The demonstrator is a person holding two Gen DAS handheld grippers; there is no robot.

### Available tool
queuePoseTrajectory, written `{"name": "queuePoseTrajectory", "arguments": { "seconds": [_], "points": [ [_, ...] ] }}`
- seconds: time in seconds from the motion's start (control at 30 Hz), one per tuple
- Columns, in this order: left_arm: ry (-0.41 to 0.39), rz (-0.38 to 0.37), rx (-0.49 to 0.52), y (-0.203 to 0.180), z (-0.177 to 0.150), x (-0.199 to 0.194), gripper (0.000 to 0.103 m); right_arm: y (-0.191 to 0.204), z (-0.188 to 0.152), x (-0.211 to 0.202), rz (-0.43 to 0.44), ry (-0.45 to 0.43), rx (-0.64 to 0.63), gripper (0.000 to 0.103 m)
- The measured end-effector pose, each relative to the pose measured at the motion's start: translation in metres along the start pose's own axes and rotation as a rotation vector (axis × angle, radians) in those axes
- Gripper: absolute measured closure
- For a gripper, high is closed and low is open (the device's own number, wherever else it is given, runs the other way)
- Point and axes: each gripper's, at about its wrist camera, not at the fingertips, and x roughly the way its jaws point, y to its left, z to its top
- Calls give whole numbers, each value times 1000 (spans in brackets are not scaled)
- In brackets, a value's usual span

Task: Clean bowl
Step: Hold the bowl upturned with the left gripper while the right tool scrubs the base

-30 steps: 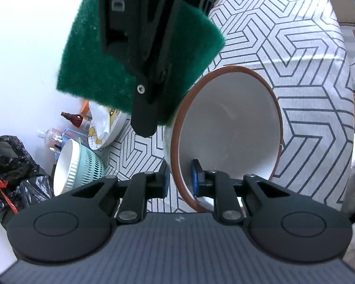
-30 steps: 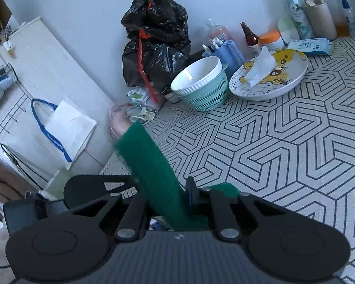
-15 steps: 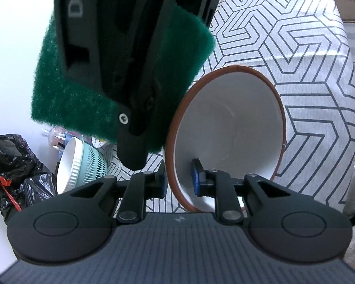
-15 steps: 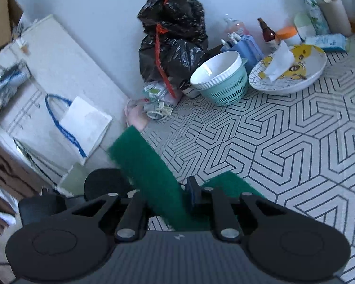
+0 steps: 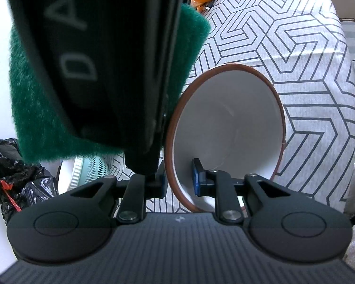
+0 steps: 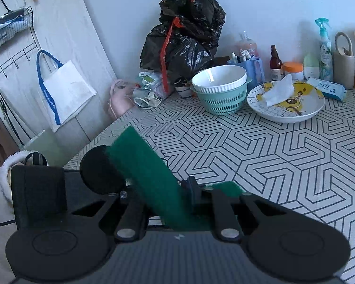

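We hold a white bowl (image 5: 227, 127) with a reddish-brown rim in our left gripper (image 5: 178, 179). The jaws are nearly closed and pinch the bowl's wall at the rim, one pad outside and one blue pad inside. The bowl is tipped on its side, its open mouth facing away from the gripper over a table (image 5: 295, 47) covered in a black-and-white geometric pattern.

Our right gripper (image 6: 175, 196) is also nearly closed, clamped on a green scouring pad (image 6: 149, 177) that stands up diagonally between its fingers. In the left view that pad and gripper loom just above and to the left of the bowl's rim, very close to it; we cannot tell whether they touch.

The bowl looks like glazed ceramic: we judge it stiff, fairly heavy for a rim pinch, smooth and likely slippery, and breakable if dropped. The rim hold seems the sensible place, but it needs firm pressure while scrubbing. The pad is soft and bendy, so we would press its flat face against the inner wall.

Beyond the right gripper stand a teal colander (image 6: 221, 99) holding another white bowl, a cartoon plate (image 6: 286, 99) and a black rubbish bag (image 6: 184, 33).
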Motion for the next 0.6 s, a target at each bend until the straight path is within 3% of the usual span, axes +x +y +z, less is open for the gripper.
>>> {"name": "queuePoseTrajectory", "arguments": {
  "seconds": [0.37,0.6],
  "points": [
    [3,27,7,-5,2,0,83,1,-3,-3,-24,-17,-13,88],
    [9,1,-30,1,2,1,82,-1,-1,-2,-50,-24,-16,88]
  ]
}}
